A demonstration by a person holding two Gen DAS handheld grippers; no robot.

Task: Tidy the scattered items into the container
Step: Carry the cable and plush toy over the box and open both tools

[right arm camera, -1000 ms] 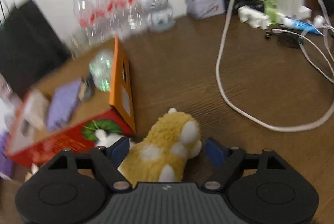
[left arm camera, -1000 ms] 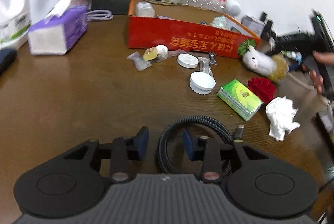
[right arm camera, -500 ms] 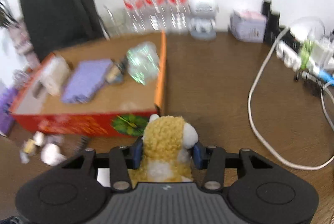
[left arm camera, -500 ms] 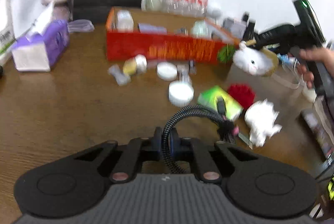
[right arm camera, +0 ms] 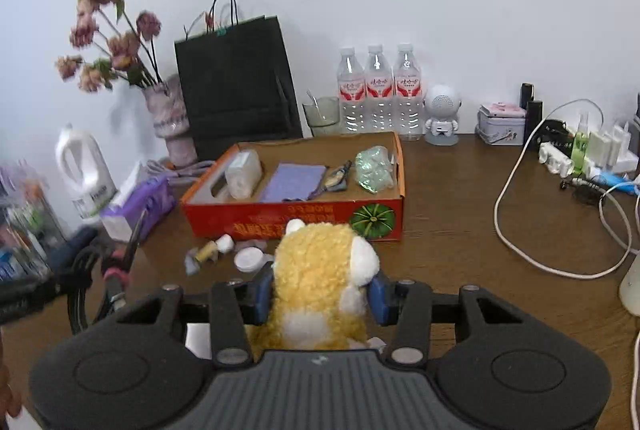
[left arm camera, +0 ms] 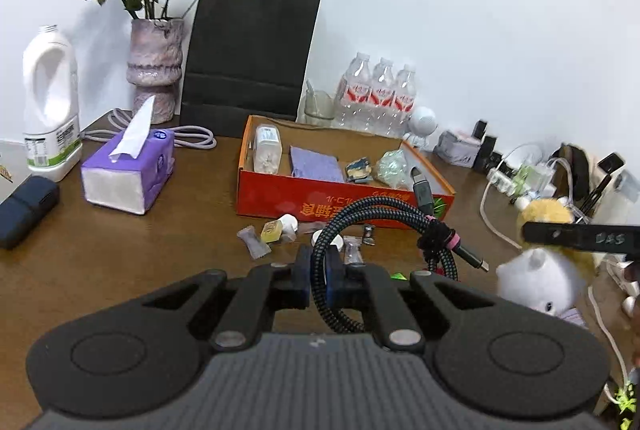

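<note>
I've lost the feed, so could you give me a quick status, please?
Left gripper shut on braided cable. Right gripper shut on plush toy. Red box ahead, unobstructed.

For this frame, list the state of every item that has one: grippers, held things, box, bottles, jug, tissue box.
left gripper: shut on the braided cable
braided cable: coiled, tied, lifted
right gripper: shut on the plush toy
plush toy: held, off the table
orange box: open-topped, partly filled
water bottles: upright, capped
white jug: upright, uncapped
tissue box: open, one tissue sticking up
white cap: loose on the table
</note>
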